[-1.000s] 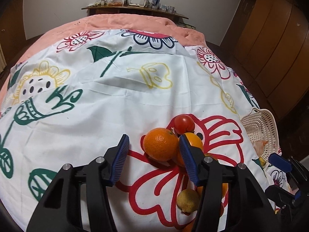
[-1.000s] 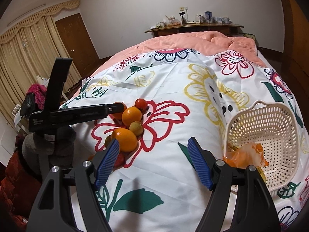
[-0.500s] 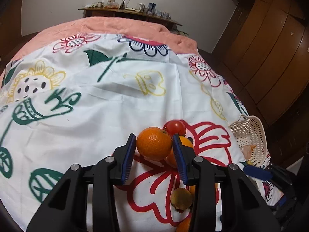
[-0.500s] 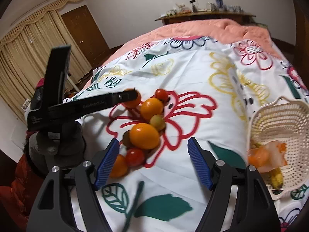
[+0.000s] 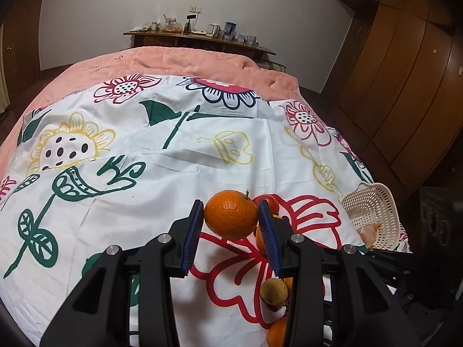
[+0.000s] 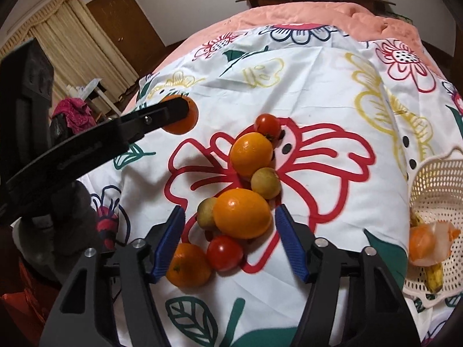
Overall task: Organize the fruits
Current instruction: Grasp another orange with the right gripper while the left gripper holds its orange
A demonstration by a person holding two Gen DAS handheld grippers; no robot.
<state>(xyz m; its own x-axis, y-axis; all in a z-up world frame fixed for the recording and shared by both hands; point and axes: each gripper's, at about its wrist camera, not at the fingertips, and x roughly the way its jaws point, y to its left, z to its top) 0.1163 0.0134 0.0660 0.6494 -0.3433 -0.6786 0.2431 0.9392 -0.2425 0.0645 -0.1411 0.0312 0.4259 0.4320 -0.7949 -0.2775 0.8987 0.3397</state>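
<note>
My left gripper [image 5: 230, 206] is shut on a round orange [image 5: 230, 217] and holds it a little above the flowered bedsheet [image 5: 162, 173]. The right wrist view shows that same held orange [image 6: 182, 118] at the left, beyond the left gripper's black finger. My right gripper [image 6: 228, 211] hangs over the fruit pile with its jaws closing. A large orange [image 6: 242, 217] and a small green-yellow fruit [image 6: 206, 213] lie between its pads, which do not touch them. Around them lie another orange [image 6: 251, 154], two tomatoes [image 6: 267, 124] [image 6: 225, 253], a second green-yellow fruit [image 6: 265, 183] and a small orange [image 6: 188, 266].
A white perforated basket [image 6: 434, 173] sits at the bed's right edge with a banana [image 6: 434, 274] and a peeled orange piece [image 6: 421, 241] inside; it also shows as the basket [image 5: 373, 211] in the left wrist view. Wooden wardrobes stand right, curtains and a door left, a cluttered shelf behind.
The left gripper's jaws closed on the orange and raised it off the sheet. The right gripper moved left from beside the basket to over the fruit pile, and its jaws narrowed.
</note>
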